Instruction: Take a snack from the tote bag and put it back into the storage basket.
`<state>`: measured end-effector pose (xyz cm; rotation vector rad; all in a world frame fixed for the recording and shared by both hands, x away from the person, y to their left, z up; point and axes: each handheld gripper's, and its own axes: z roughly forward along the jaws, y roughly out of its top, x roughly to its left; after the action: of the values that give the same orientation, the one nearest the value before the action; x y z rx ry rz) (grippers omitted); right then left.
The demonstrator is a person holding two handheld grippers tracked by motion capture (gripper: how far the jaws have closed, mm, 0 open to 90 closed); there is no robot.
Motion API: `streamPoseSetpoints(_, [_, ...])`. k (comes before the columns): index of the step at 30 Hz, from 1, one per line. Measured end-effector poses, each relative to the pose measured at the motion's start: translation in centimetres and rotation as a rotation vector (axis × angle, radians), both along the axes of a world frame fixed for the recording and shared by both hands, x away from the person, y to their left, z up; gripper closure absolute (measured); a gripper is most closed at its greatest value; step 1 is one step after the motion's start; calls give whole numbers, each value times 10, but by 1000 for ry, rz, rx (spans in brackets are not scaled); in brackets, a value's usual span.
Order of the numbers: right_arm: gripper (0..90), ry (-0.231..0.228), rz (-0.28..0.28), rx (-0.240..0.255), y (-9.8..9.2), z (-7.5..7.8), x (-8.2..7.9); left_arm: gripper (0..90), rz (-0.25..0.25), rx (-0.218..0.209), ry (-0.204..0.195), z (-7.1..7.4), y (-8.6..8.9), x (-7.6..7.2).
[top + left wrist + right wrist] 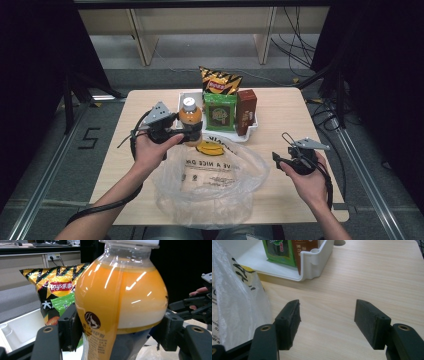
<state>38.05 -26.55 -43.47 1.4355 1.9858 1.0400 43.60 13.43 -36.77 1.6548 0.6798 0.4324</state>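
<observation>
1. Pale wooden tabletop (280,107) carries a white tray (252,131) and a clear plastic bag (210,187).
2. Left gripper (186,131) jaws clamp the orange drink bottle (117,302) above the bag's edge; the left gripper view reveals its label.
3. Right gripper (327,320) jaws gape, empty, over bare wood.

Light falls from overhead and lands evenly on the pale wooden surface (280,107), while the room to both sides sinks into near black — shadows under things stay short and soft. All three pictures look soft and slightly blocky. In the left gripper view, white streaks of glare run across the orange bottle (120,302), which sits close and a little blurred — the chip bag (53,290) behind reads sharper.
</observation>
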Motion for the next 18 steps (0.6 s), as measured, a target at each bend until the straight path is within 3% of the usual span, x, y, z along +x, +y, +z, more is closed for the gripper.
streamPoseSetpoints(9, [378, 6, -4, 7, -1, -1, -1, 326, 3, -6, -6, 7, -2, 6])
streamPoseSetpoints(10, [378, 33, -32, 16, 2, 0, -3, 326, 4, -7, -9, 8, -3, 7])
streamPoseSetpoints(18, [378, 2, -20, 12, -2, -1, -1, 326, 6, -10, -24, 18, -6, 15])
